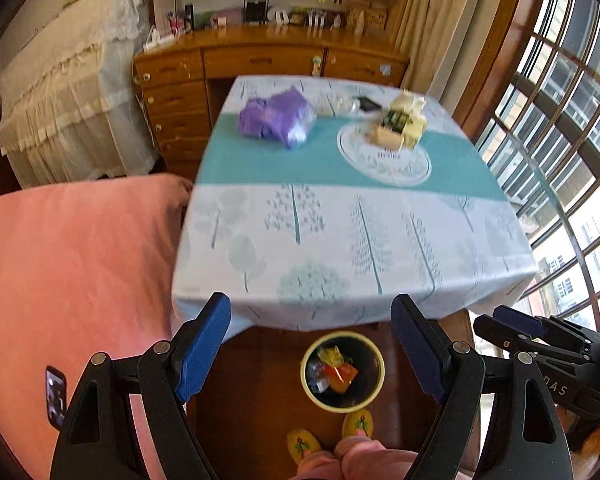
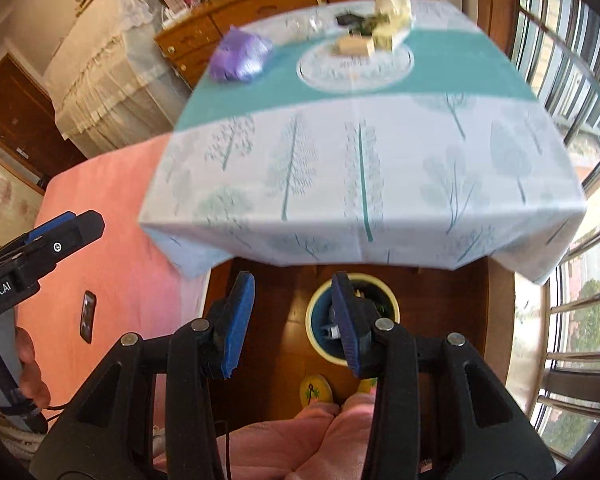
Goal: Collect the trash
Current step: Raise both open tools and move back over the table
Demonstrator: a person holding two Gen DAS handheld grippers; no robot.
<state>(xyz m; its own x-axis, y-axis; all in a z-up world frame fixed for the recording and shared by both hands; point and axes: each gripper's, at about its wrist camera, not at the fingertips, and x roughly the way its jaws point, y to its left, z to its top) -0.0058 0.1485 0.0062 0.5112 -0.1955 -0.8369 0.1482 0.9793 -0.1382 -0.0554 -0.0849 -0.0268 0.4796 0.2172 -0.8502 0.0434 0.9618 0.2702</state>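
A round bin [image 1: 305, 376] stands on the wooden floor below the table's near edge, with colourful wrappers [image 1: 336, 368] inside. My left gripper [image 1: 312, 308] hangs high above it, open and empty. In the right wrist view the bin [image 2: 310, 318] is partly hidden behind one finger of my right gripper [image 2: 292, 284], whose jaws stand apart with nothing between them. On the far half of the table lie a crumpled purple bag [image 1: 276, 118], a clear wrapper [image 1: 336, 104], a small black item [image 1: 366, 103] and cream boxes [image 1: 400, 124] on a round patterned mat [image 1: 384, 164].
A tree-print cloth [image 1: 340, 232] covers the table. A pink bed [image 1: 72, 280] with a phone [image 1: 55, 396] lies to the left, a wooden dresser [image 1: 260, 60] behind, barred windows [image 1: 560, 120] to the right. A person's yellow slippers [image 1: 358, 424] stand beside the bin.
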